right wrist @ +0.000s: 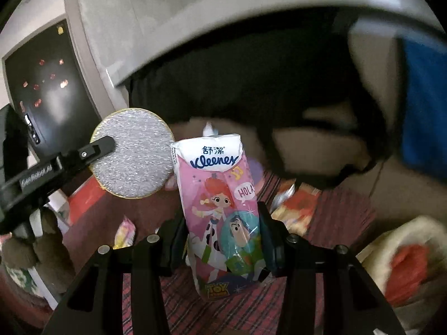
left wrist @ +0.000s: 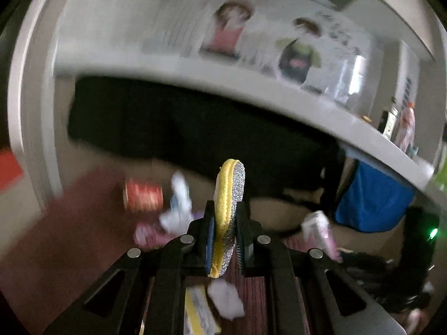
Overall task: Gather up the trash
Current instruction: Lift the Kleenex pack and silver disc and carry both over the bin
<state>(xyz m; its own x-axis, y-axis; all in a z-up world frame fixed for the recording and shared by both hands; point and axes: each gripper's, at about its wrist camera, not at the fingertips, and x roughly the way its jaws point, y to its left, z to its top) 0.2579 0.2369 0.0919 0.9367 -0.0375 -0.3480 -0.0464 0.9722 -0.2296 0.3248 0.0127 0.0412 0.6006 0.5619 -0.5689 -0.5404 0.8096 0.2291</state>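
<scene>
Two grippers gripped items: the left gripper (left wrist: 225, 223) clenched a silver pad (left wrist: 227, 209) at centre frame; the right gripper (right wrist: 223, 231) grasped a tissue pack (right wrist: 220, 209) centrally.
</scene>
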